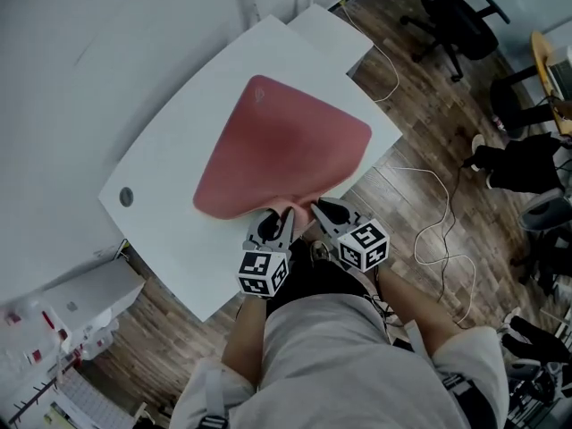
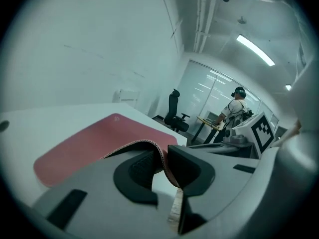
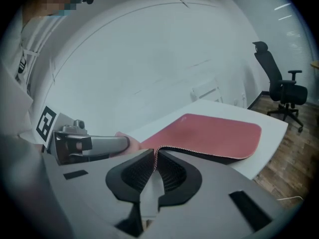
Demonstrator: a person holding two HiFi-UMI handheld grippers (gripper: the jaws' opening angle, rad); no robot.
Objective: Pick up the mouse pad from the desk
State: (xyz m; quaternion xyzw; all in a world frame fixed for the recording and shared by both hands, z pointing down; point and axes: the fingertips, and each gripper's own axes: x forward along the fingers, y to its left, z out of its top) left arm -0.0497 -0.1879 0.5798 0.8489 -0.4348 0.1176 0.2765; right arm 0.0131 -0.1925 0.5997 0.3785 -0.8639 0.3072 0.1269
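Observation:
A red mouse pad [image 1: 286, 141] lies on the white desk [image 1: 170, 186], and its near edge is lifted and curled off the surface. Both grippers hold that near edge side by side at the desk's front. My left gripper [image 1: 279, 220] is shut on the pad's edge, which curls between its dark pads in the left gripper view [image 2: 162, 158]. My right gripper [image 1: 315, 211] pinches the same edge just to the right, the thin rim clamped between its jaws [image 3: 156, 158]. The far part of the mouse pad [image 3: 214, 133] still rests flat on the desk.
A round grommet hole [image 1: 126, 196] sits near the desk's left corner. A second white tabletop [image 1: 331, 29] adjoins the far side. Office chairs [image 1: 456, 12] and loose cables [image 1: 438, 231] are on the wooden floor to the right. A white unit [image 1: 89, 298] stands at lower left.

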